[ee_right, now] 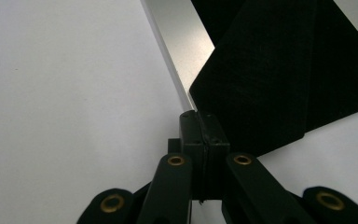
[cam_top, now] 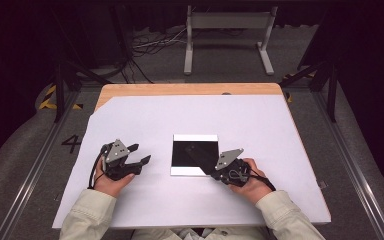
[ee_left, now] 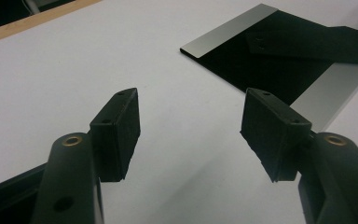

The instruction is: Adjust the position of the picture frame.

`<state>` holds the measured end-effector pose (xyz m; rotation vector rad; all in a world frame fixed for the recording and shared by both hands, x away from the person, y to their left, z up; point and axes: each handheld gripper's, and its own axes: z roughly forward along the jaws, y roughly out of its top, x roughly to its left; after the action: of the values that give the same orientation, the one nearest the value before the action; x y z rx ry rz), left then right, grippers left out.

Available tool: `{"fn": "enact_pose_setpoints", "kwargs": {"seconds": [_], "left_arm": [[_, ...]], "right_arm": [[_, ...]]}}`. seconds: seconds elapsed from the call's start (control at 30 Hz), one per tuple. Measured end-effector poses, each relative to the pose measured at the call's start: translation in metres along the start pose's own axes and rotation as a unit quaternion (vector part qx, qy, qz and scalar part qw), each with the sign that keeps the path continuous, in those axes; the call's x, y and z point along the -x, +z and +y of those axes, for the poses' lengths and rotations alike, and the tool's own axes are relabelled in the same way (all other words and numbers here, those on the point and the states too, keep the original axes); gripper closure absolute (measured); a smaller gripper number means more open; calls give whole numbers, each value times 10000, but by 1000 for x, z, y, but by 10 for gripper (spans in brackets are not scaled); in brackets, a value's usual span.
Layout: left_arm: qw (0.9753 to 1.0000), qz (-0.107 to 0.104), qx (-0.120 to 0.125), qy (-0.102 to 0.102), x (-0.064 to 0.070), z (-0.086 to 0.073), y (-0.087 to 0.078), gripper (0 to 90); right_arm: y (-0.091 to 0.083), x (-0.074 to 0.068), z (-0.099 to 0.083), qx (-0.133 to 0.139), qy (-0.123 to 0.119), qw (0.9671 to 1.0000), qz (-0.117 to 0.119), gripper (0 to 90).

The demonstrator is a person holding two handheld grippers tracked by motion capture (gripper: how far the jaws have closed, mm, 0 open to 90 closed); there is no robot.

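One white sheet (cam_top: 145, 115), wooden table (cam_top: 180, 89)

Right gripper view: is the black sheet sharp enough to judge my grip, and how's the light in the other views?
Right gripper view: jaws sharp and pressed together on the black sheet, whose surface is featureless dark. Left gripper view: the left gripper is slightly soft, with even light. High view: white table cover bright, surroundings dim.

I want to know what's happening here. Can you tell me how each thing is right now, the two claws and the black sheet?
Left claw: open, holding nothing, hovering over the white paper.
Right claw: shut on the black sheet's corner.
Black sheet: lying on the white paper, its near right corner folded up and over.
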<state>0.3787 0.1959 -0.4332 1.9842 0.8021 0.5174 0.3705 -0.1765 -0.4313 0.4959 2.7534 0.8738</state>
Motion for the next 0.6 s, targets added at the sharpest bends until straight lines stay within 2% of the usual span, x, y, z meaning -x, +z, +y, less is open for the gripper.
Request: {"fn": "enact_pose_setpoints", "kwargs": {"seconds": [0.2, 0.4, 0.5, 0.6], "left_arm": [[10000, -8, -3, 2, 0, 0, 0, 377], [10000, -22, -7, -2, 0, 0, 1, 376], [10000, -7, 5, 3, 0, 0, 0, 376], [10000, -2, 10, -31, -1, 0, 0, 376]], "right_arm": [[1, 5, -1, 80, 90, 9998, -153, 900], [2, 1, 0, 31, 3, 9993, -365, 900], [1, 4, -1, 95, 121, 9996, -256, 900], [-2, 5, -2, 275, 231, 9993, -62, 900]]}}
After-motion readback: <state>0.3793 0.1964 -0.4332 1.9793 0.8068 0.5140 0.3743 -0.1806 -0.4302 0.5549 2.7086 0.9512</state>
